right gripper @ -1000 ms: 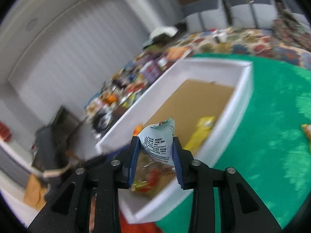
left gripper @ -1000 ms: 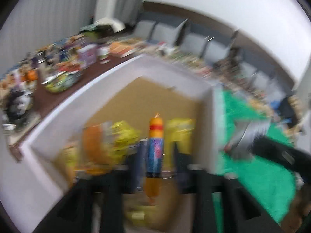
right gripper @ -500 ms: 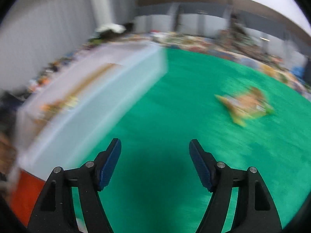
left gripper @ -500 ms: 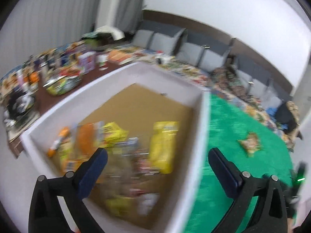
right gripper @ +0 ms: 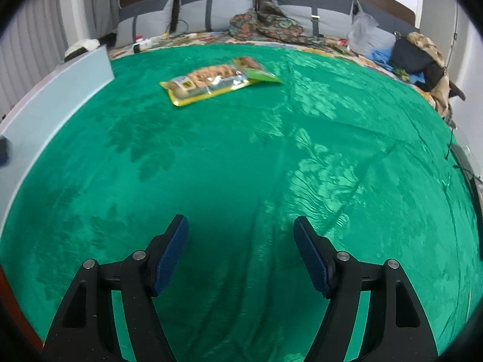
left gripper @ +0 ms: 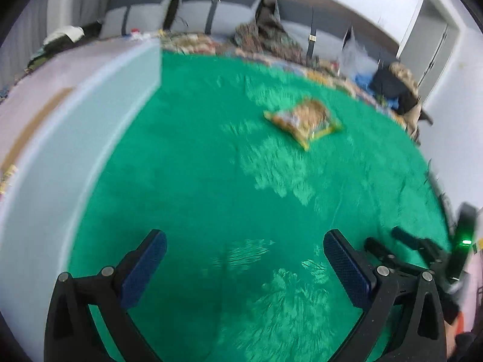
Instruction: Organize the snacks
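A yellow and green snack packet (right gripper: 217, 80) lies on the green blanket (right gripper: 241, 166), far ahead of both grippers; it also shows in the left wrist view (left gripper: 305, 119). The white box (left gripper: 51, 150) stands at the left, its wall also in the right wrist view (right gripper: 51, 102). My left gripper (left gripper: 244, 267) is open and empty over the blanket. My right gripper (right gripper: 241, 250) is open and empty. The right gripper's body (left gripper: 422, 256) shows at the right edge of the left wrist view.
Grey cushions (right gripper: 193, 9), a patterned cloth (right gripper: 265, 24), a plastic bag (right gripper: 362, 30) and dark clothes (right gripper: 416, 57) line the far edge of the bed. A strip of snack packets shows inside the box (left gripper: 7, 175).
Both grippers let go of their snacks over the box and opened. Both have swung right, away from the box, and now face the blanket and the lone packet.
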### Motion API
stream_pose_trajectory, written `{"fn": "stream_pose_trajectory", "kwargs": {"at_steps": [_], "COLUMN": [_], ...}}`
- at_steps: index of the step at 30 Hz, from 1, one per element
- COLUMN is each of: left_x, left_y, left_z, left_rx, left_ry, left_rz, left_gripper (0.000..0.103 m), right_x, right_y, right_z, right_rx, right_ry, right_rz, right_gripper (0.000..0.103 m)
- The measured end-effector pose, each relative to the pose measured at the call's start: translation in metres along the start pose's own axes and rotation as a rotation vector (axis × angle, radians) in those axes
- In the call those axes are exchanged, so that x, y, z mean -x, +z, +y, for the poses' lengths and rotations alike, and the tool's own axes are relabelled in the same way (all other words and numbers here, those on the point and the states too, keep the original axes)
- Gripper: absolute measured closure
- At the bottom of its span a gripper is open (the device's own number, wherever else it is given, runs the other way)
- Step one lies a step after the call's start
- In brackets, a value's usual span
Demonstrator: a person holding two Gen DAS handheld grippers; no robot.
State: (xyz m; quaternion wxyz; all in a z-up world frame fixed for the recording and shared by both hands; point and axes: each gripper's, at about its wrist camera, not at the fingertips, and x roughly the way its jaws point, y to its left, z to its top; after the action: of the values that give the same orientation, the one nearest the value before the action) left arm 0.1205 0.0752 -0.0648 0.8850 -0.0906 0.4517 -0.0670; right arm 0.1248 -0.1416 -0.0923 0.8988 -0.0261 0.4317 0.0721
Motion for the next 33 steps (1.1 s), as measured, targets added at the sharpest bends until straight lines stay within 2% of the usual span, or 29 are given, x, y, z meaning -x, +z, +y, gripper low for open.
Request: {"fn": "stream_pose_trajectory", "kwargs": {"at_steps": [7,10,16,33], "left_x": [-0.052,-0.058,-0.064,-0.065], "left_y": [-0.005,-0.009,-0.012,-0.01], "left_z": [-0.019,-0.025,-0.031,-0.03], "left_rx": [-0.048,-0.086,-0.14,-0.135], "left_ry": [0.058,0.106,0.167,0.163], "left_rz": [0.024,-0.009,0.002,0.004], "left_gripper": [0.0,0.0,0.0,0.0], "right_x": [-0.001,-0.003,-0.004,-0.004], "right_y": [-0.007,-0.007,-0.007,-0.007], "right_z": [-0.011,-0.008,-0.008,-0.009], "right_rx": [-0.021,-0.009,-0.011,-0.015], "right_ry": [0.012,-0.012,-0.018,-0.016], "right_rz": [0.0,0.006,0.012,0.012], "right_gripper": [0.027,0.025,0.02,0.018]}}
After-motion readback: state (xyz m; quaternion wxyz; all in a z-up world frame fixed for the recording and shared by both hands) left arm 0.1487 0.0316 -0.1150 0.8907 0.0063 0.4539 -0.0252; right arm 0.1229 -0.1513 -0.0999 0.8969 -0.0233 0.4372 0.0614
